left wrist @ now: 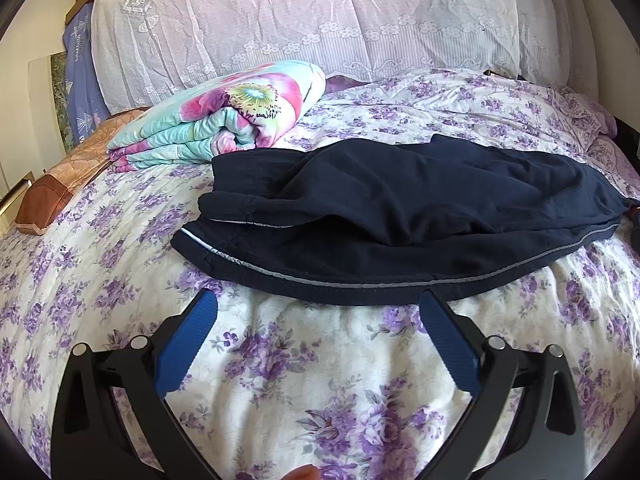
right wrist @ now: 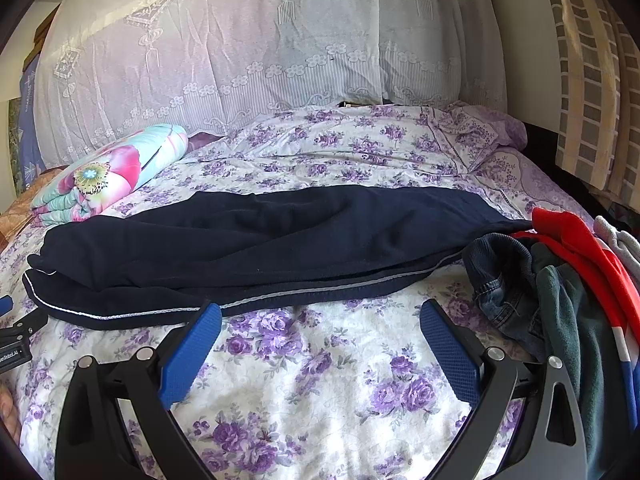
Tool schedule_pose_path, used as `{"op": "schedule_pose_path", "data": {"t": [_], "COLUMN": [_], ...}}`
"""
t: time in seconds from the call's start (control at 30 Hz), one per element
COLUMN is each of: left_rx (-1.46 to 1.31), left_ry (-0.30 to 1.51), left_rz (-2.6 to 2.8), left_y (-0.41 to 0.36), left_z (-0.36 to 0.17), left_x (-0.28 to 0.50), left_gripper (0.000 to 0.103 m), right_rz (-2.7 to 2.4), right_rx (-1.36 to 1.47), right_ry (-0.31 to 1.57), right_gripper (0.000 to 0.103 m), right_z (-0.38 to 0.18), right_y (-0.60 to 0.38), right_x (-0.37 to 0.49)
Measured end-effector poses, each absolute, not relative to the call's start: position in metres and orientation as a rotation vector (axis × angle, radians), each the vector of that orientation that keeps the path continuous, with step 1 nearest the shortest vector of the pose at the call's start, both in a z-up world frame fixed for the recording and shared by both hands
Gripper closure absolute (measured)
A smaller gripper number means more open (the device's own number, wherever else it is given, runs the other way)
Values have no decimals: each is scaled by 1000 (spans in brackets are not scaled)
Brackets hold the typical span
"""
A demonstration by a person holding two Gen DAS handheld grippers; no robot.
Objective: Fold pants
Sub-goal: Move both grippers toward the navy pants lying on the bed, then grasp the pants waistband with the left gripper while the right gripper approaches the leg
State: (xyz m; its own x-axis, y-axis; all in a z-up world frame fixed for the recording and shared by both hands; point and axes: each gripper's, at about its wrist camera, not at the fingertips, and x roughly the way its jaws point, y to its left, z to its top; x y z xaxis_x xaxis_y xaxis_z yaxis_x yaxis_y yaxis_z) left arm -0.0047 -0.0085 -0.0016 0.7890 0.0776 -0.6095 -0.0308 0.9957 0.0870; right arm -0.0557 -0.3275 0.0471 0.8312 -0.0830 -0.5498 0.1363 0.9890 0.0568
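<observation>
Fingers: both my left fingers [left wrist: 318,300] and my right fingers [right wrist: 320,312] are spread wide and hold nothing.
Pants: the dark blue pants [left wrist: 400,216] lie long across the flowery bed [left wrist: 300,380], just past my fingers.
Nearby: a folded blanket [left wrist: 224,116] behind, a clothes pile [right wrist: 560,280] on the right.

Matt navy knit pants [left wrist: 400,216] with thin, faintly shiny grey piping along the seam. Soft, slightly creased floral cotton bedspread [left wrist: 312,368]. Smooth, quilted, lightly sheened folded blanket [left wrist: 224,116]. Sheer white lace cover [left wrist: 320,20], finely textured. Rough blue denim [right wrist: 504,280], fuzzy green fleece [right wrist: 568,320]. Matt black plastic on left gripper [left wrist: 318,300] and right gripper [right wrist: 320,312], ribbed blue rubbery pads [right wrist: 192,356], bright metal pins.
</observation>
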Motion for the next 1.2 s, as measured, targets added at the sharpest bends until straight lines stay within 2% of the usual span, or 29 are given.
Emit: {"op": "schedule_pose_path", "data": {"t": [0.23,0.43,0.57,0.77,0.9,0.93,1.03,1.07,1.2], "left_rx": [55,-237,-467,-542,-678,-682,-679,-706,-785], "left_ry": [683,902,892,932,887,869,857,857,846], "left_rz": [18,-171,-206,-151,-145,-153,-137,-155,-216], "left_y": [-6,31,63,73,91,93,101,105,116], "left_z": [-4,-28,-32,-36,-33,-31,-33,-34,-36], "left_x": [-3,24,27,56,67,64,58,58,52], "left_gripper": [5,5,5,4,5,6,33,40,42], "right_rz": [-119,-113,-98,-66,-64,-64,-57,-54,-43], "right_rx": [80,128,170,267,326,352,433,468,558], "right_ry": [588,622,613,649,641,642,656,662,671], "right_gripper": [3,3,3,3,3,3,3,3,3], "right_z": [46,42,41,39,37,36,31,29,21], "right_y": [-327,-332,-340,-354,-363,-367,-379,-384,-398], "right_x": [-55,-51,-51,-48,-48,-48,-46,-46,-45]}}
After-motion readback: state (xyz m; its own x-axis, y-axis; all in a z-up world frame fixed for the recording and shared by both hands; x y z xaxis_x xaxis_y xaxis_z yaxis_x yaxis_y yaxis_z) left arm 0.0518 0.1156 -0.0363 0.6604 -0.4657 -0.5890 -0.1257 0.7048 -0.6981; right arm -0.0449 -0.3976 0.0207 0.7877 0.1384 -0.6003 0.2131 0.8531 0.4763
